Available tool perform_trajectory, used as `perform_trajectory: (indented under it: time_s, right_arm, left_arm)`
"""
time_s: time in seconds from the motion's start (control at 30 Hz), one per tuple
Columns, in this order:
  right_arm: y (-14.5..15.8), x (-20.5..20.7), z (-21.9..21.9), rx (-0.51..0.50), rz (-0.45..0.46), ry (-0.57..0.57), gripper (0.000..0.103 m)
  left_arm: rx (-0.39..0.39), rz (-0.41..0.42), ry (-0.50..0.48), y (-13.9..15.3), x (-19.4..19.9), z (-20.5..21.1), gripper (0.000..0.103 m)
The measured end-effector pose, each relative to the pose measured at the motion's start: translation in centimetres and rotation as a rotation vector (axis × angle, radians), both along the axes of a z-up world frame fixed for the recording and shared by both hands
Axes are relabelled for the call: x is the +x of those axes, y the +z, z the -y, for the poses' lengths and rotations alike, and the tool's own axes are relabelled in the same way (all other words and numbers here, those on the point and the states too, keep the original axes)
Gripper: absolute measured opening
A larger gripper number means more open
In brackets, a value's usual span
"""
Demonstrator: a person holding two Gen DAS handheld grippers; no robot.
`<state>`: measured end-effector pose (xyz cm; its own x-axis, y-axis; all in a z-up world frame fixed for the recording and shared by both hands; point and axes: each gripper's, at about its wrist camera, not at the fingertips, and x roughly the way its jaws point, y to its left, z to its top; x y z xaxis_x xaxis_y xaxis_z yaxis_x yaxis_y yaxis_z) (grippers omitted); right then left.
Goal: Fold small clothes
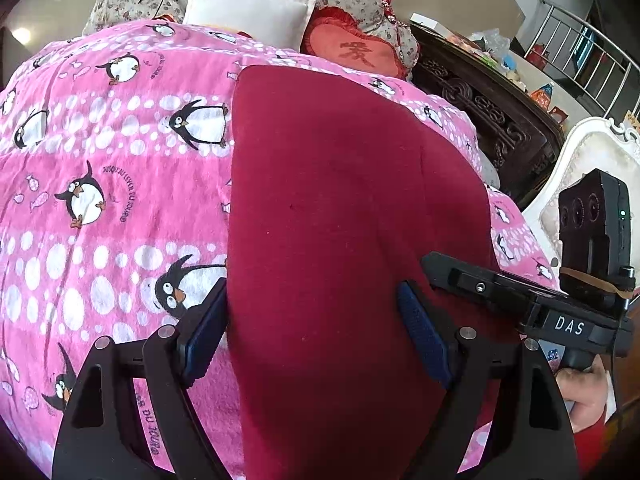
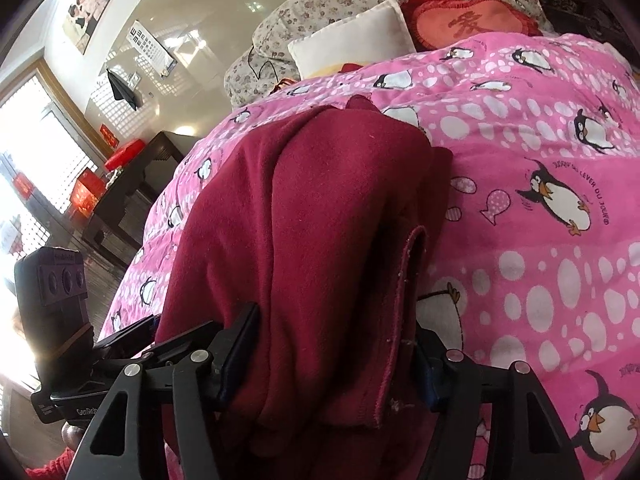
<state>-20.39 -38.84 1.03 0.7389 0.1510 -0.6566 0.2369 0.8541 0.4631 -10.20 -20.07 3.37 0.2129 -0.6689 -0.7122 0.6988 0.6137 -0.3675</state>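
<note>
My L gripper (image 1: pixel 316 332) spread w/ red garment (image 1: pixel 340 200) between pads; R gripper (image 2: pixel 332 356) pinching its bunched edge, on pink blanket (image 1: pixel 100 160).

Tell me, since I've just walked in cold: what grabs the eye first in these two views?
A dark red garment fills the middle of both views, lying on a bright pink penguin-print blanket. Both the left gripper and the right gripper straddle its near edge. Behind sit a white pillow and a red heart cushion.
</note>
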Motion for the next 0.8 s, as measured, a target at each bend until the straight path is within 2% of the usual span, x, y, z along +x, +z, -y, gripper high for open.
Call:
perform_trajectory:
  time_s: [0.23, 0.53, 0.8]
  right_arm:
    - [0.3, -0.1, -0.1, -0.024, 0.014, -0.009, 0.060]
    - [1.7, -0.5, -0.8, -0.069, 0.061, -0.027, 0.051]
    - [4.0, -0.8, -2.1, -0.094, 0.109, -0.009, 0.049]
  left_arm:
    - [-0.006, 0.015, -0.002, 0.0, -0.1, 0.3, 0.082]
    - [-0.045, 0.008, 0.011, 1.1, 0.2, -1.0, 0.069]
    - [-0.060, 0.085, 0.008, 3.8, -0.6, -2.7, 0.064]
